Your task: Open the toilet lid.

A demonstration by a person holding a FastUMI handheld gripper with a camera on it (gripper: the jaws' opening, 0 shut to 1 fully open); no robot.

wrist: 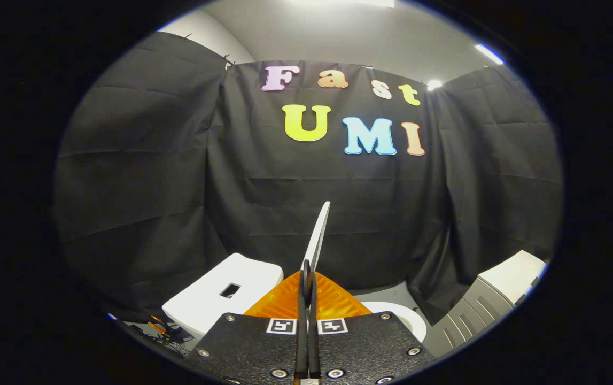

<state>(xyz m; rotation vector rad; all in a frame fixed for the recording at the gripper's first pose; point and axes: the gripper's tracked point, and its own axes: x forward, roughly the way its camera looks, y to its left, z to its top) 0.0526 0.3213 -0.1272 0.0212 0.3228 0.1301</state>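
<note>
Taking the thin white plastic toilet lid (pixel 318 235) as the landmark: left of it stands a white rectangular cistern (pixel 226 291) with a dark slot in its top. The lid itself rises nearly upright, seen edge-on, its lower edge pinched between the fingers of the gripper (pixel 306 278), which are closed to a slim gap on it. Right of the lid, a curve of the white toilet seat (pixel 405 318) shows, then a grey-and-white ribbed cabinet (pixel 490 299).

Risk, as I judge it: the thin edge could slip from the narrow pinch and the lid would slam down. The hinge and bowl are hidden behind the gripper body.
</note>
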